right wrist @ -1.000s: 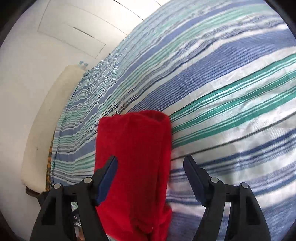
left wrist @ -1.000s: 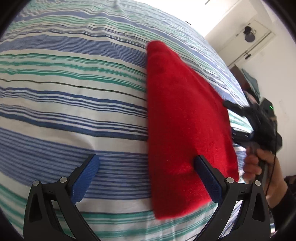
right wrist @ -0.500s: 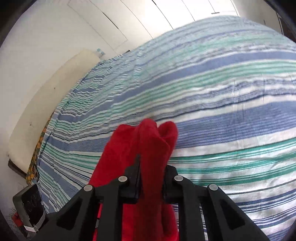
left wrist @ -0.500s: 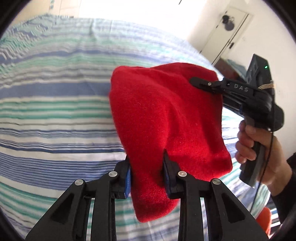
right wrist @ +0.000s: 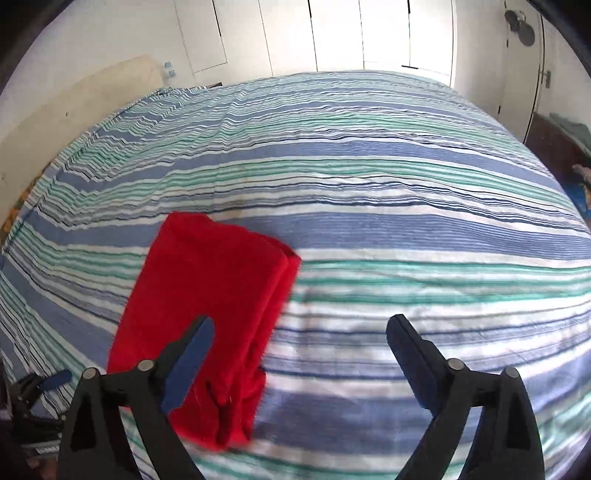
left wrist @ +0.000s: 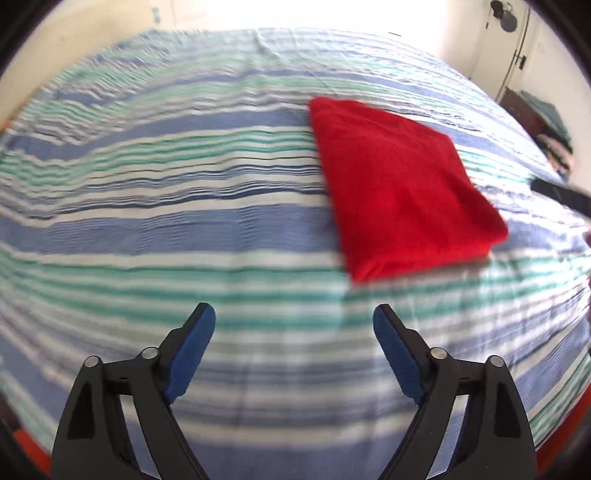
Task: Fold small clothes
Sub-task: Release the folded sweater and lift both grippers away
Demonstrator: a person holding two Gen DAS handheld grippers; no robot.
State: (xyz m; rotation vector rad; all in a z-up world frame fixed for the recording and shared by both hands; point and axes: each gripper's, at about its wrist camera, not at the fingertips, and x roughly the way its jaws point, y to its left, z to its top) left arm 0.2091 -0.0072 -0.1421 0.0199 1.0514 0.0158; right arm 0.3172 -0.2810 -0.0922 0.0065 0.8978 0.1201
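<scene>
A folded red cloth (left wrist: 399,188) lies flat on the striped bed cover (left wrist: 184,229), ahead and to the right in the left wrist view. My left gripper (left wrist: 294,325) hovers above the cover short of the cloth, its jaws opening wide with nothing between them. In the right wrist view the same red cloth (right wrist: 218,295) lies low on the left. My right gripper (right wrist: 300,330) is lifted above it, jaws opening, and its left finger overlaps the cloth's near end in the picture without pinching it. The left gripper (right wrist: 40,387) shows at the bottom left there.
The blue, green and white striped bed cover (right wrist: 369,184) fills both views. A cream headboard (right wrist: 74,99) and white wardrobe doors (right wrist: 332,33) stand beyond it. A dark shelf with folded clothes (left wrist: 550,129) sits at the right. The right gripper's dark tip (left wrist: 565,194) pokes in at the right edge.
Both grippers closed on the red cloth, lifted and shifted it, then let go. It now lies folded on the cover, and both grippers have pulled back and up with jaws wide.
</scene>
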